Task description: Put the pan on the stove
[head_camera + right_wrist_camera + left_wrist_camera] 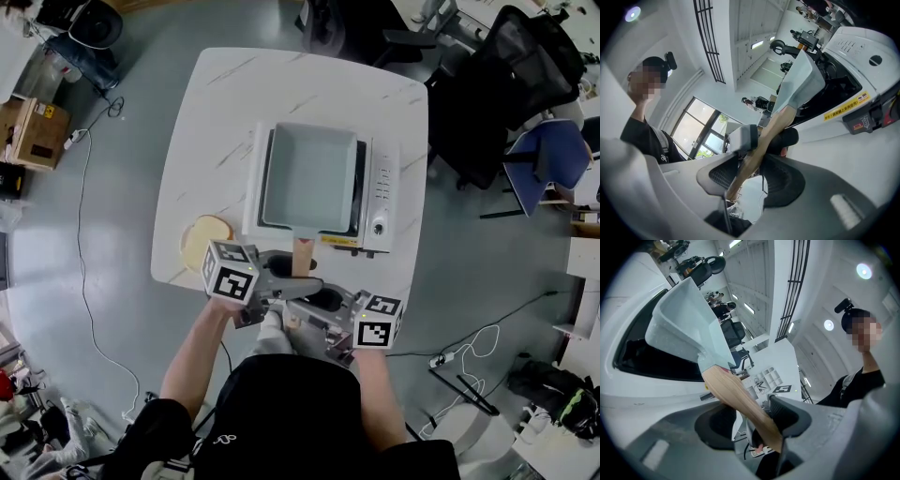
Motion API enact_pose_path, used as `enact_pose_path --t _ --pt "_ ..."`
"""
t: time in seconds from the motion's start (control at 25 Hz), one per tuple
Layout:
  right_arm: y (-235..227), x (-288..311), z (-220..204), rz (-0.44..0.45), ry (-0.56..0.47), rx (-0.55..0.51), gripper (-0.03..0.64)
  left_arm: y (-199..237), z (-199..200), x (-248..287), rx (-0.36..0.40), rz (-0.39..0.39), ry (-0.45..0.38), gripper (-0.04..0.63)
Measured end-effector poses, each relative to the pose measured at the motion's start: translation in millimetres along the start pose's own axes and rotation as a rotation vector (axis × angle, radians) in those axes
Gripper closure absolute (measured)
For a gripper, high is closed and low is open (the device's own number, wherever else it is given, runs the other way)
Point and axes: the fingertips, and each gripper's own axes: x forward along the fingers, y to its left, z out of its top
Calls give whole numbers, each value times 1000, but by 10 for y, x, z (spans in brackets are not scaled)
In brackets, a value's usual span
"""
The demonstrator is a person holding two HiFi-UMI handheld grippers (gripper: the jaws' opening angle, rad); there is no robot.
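A pale blue-grey rectangular pan (309,176) lies over the black top of the white stove (382,192) on the table; whether it rests on it I cannot tell. Its wooden handle (303,253) points toward me. My left gripper (274,292) and right gripper (317,322) meet at the table's near edge, both shut on that handle. In the left gripper view the handle (740,397) runs down from the pan (684,319) between the jaws of the left gripper (754,425). The right gripper view shows the handle (765,138) crossing the right gripper (747,166) below the pan (799,82).
A round tan disc (206,239) lies on the white table (216,103) left of the stove. The stove's knob and buttons (380,223) are on its right side. Office chairs (525,84) stand to the right, with cables (84,244) on the floor at the left.
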Motion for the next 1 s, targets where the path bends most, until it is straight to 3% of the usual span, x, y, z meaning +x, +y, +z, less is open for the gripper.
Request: enact_pose_path --t 0.84,1.0 --pt "-106 -28 48 -16 -10 -8 445 98 43 54 -24 -1 -7 364" --pt "-74 -17 44 -14 -13 -35 411 80 41 54 -5 -5 -8 354"
